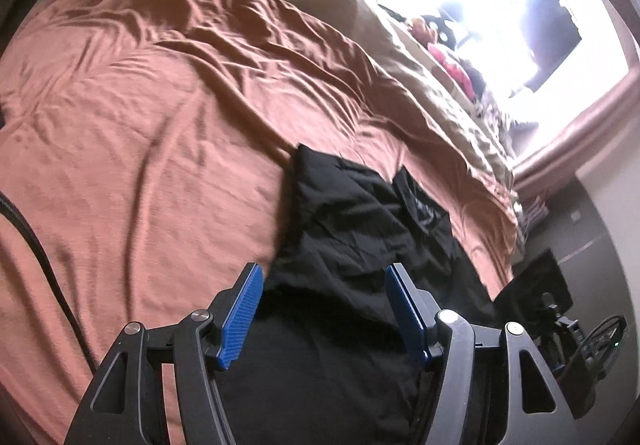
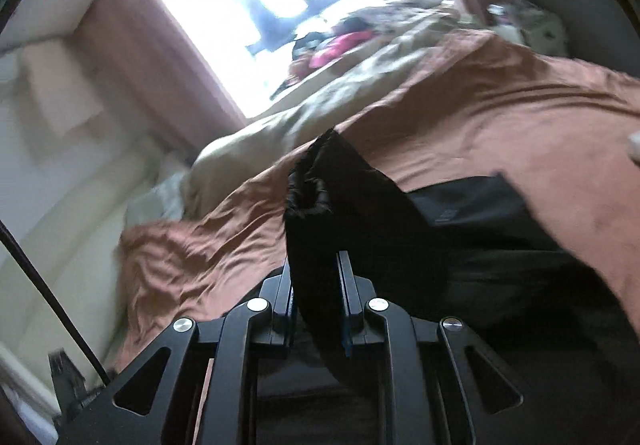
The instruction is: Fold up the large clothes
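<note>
While the right gripper (image 2: 316,265) clamps the black garment (image 1: 360,213) lifted toward 12 o'clock, left gripper (image 1: 324,285) gapes empty; folding looks early.

No text, label, brand, number or sign can be read in either view. The black garment (image 1: 360,229) carries a faint pale print (image 1: 426,211) on a folded panel, seen from the left wrist, but it is too dim and small to make out as letters. From the right wrist the same garment (image 2: 400,229) shows a small pale mark (image 2: 448,215) on a flat dark panel, blurred past reading. A small wall plate (image 1: 576,216) at the right edge of the left wrist view bears nothing legible.
</note>
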The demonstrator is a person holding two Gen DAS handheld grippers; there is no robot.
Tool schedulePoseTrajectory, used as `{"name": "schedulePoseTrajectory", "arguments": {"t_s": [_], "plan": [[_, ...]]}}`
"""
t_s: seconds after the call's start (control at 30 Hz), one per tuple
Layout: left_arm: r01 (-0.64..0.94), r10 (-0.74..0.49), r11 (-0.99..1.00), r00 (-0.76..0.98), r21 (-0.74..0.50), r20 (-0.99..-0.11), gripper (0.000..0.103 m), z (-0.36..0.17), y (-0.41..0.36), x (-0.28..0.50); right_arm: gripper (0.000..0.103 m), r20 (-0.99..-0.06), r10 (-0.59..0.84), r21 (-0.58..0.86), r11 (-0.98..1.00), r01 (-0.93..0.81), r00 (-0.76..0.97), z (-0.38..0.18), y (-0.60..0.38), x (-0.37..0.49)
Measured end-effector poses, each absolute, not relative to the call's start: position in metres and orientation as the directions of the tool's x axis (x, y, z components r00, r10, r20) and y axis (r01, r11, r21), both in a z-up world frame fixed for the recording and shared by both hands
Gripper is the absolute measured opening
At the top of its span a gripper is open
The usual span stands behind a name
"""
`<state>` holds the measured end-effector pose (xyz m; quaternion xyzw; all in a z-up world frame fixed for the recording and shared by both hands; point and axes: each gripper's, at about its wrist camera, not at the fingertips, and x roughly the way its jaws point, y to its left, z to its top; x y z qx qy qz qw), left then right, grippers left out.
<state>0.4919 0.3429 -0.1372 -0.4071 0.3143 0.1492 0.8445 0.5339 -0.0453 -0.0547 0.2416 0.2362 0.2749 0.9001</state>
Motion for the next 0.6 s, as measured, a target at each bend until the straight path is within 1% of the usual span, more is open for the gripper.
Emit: {"name": "schedulePoseTrajectory", "arguments": {"t_s": [0.13, 0.27, 0.33, 0.4, 0.43, 0.5, 0.53, 0.57, 0.6], "plan": [[-0.524, 0.008, 0.575, 0.771, -0.628, -0.637, 0.065, -0.140, 0.362, 0.479, 0.014, -0.309, 0.671, 0.510, 0.715, -0.479, 0.674, -0.052, 0.007, 0.529], [-0.542, 0.029, 0.528, 0.781, -0.654, -0.624, 0.065, -0.143, 0.376, 0.467, 0.014, -0.346, 0.708, 0.458, 0.700, -0.549, 0.615, -0.060, 0.048, 0.528], [-0.548, 0.035, 0.513, 0.783, -0.661, -0.621, 0.065, -0.144, 0.382, 0.463, 0.014, -0.380, 0.726, 0.445, 0.687, -0.575, 0.573, -0.067, 0.071, 0.531], [-0.554, 0.042, 0.500, 0.783, -0.666, -0.620, 0.065, -0.145, 0.386, 0.460, 0.014, -0.424, 0.732, 0.443, 0.681, -0.583, 0.533, -0.069, 0.083, 0.555], [-0.555, 0.043, 0.497, 0.783, -0.667, -0.620, 0.065, -0.146, 0.387, 0.459, 0.014, -0.457, 0.745, 0.457, 0.666, -0.590, 0.486, -0.078, 0.095, 0.560], [-0.557, 0.041, 0.492, 0.782, -0.669, -0.621, 0.065, -0.147, 0.389, 0.459, 0.015, -0.504, 0.749, 0.487, 0.658, -0.574, 0.431, -0.080, 0.111, 0.607], [-0.558, 0.038, 0.490, 0.782, -0.670, -0.622, 0.065, -0.149, 0.389, 0.460, 0.015, -0.527, 0.742, 0.491, 0.664, -0.564, 0.415, -0.086, 0.115, 0.613], [-0.557, 0.035, 0.489, 0.781, -0.671, -0.623, 0.065, -0.149, 0.389, 0.460, 0.017, -0.547, 0.738, 0.499, 0.667, -0.554, 0.395, -0.094, 0.117, 0.618], [-0.557, 0.032, 0.489, 0.781, -0.672, -0.624, 0.065, -0.150, 0.389, 0.461, 0.027, -0.563, 0.731, 0.503, 0.673, -0.542, 0.386, -0.092, 0.119, 0.630]]}}
